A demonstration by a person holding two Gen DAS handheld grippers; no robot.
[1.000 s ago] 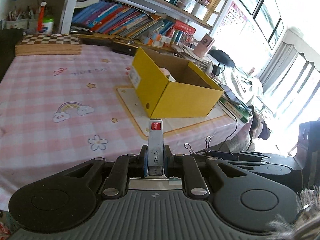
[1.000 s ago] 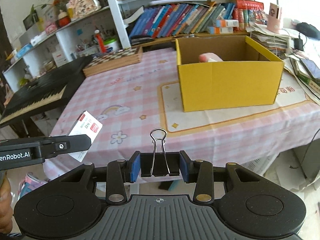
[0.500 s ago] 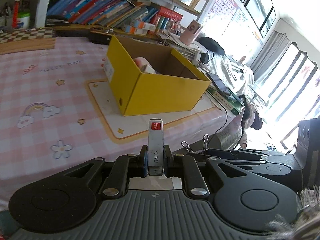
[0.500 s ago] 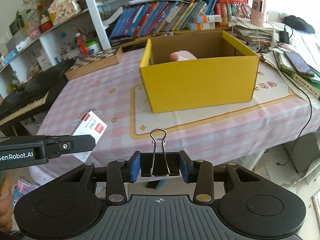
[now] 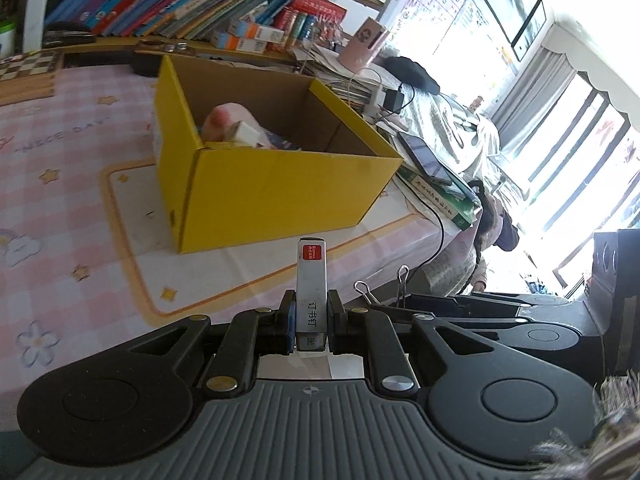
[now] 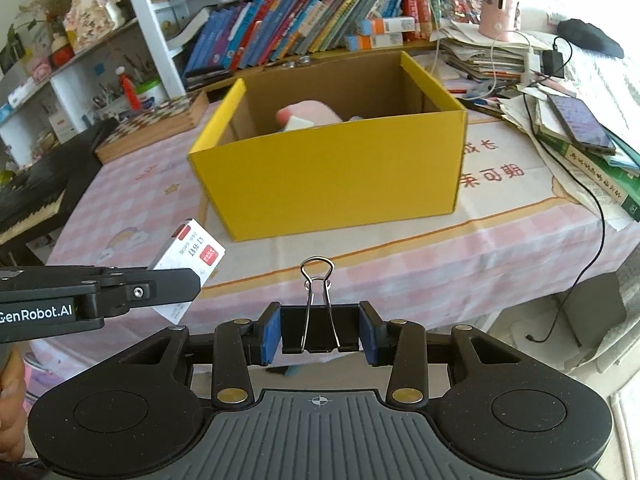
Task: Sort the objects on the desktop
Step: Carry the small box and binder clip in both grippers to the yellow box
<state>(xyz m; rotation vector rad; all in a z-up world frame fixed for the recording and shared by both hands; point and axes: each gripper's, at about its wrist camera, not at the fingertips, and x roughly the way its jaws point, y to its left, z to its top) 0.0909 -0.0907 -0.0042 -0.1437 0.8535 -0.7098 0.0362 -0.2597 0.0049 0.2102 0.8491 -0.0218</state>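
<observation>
My left gripper (image 5: 311, 326) is shut on a small white staples box (image 5: 311, 280) with a red label, seen edge-on in the left wrist view and flat in the right wrist view (image 6: 191, 254). My right gripper (image 6: 319, 332) is shut on a black binder clip (image 6: 318, 326) whose wire handles point up. An open yellow cardboard box (image 6: 332, 176) stands on the pink checked tablecloth (image 6: 400, 276) ahead of both grippers, with a pink item (image 6: 308, 114) and a white block inside. Both grippers hover short of the table's near edge.
A chessboard case (image 6: 156, 128) lies at the table's back left, a black keyboard (image 6: 36, 188) beyond the left edge. Books, a phone (image 6: 580, 120) and cables crowd the right side. Shelves of books rise behind the box. A hand (image 6: 10, 396) shows at lower left.
Both grippers have swung right and closer to the yellow box, which now sits nearer the centre and larger in both views. The grips on the staples box and the binder clip are unchanged.
</observation>
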